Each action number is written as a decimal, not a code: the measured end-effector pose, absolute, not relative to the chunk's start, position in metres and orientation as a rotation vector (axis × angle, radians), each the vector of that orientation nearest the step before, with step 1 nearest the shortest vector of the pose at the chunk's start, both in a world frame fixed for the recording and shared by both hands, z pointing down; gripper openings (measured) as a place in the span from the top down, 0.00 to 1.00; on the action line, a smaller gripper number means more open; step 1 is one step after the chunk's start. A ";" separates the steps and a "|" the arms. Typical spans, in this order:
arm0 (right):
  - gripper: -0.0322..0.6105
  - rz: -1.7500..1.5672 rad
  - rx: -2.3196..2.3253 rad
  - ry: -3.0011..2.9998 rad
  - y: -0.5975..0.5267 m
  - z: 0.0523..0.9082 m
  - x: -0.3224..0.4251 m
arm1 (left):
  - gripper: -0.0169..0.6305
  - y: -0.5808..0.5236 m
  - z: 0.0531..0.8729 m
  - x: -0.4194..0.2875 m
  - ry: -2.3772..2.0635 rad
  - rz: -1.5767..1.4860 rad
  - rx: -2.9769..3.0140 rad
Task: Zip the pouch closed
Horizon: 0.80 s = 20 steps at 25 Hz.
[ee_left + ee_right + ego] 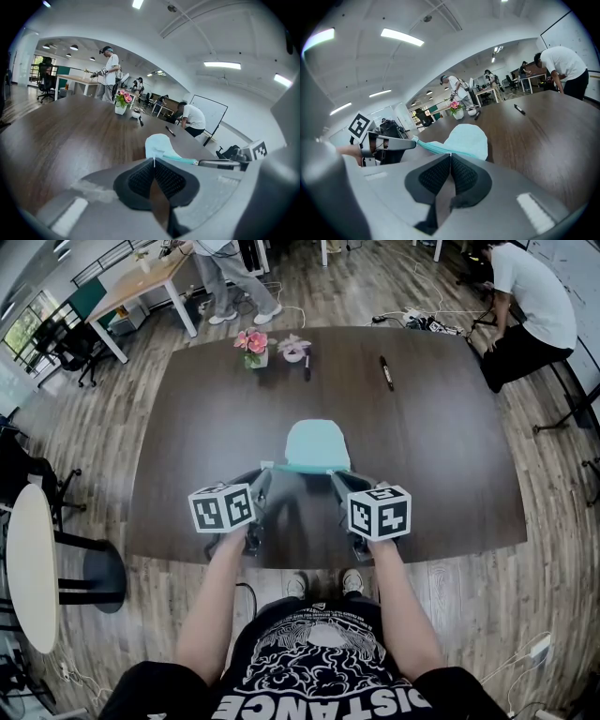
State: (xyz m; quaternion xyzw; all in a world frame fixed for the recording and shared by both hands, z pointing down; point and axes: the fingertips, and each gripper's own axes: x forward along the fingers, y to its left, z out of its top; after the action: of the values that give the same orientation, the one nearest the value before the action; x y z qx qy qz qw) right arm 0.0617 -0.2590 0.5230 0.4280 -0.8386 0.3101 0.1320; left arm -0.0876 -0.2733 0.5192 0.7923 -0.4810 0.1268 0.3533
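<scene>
Zipping step: my left gripper (pixel 266 471) clamps the zipper (pixel 300 468) at 9 o'clock of the pouch (pixel 317 444), and my right gripper (pixel 335 474) clamps it at 3 o'clock. Next, I judge, one draws along it while the other anchors.

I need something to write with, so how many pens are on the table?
2. The left pen lies beside the white flower pot near the far edge of the table; the right pen lies alone further right. The pouch could hide another.
</scene>
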 end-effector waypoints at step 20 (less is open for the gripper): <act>0.94 0.911 1.280 -2.413 -0.261 0.526 0.073 | 0.96 -0.276 0.522 -0.095 -1.270 0.318 2.032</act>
State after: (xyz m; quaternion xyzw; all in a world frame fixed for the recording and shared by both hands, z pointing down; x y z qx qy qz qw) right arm 0.0730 -0.2614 0.5264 0.4407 -0.8308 0.3137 0.1306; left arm -0.0954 -0.2759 0.5216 0.7862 -0.4914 0.1231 0.3540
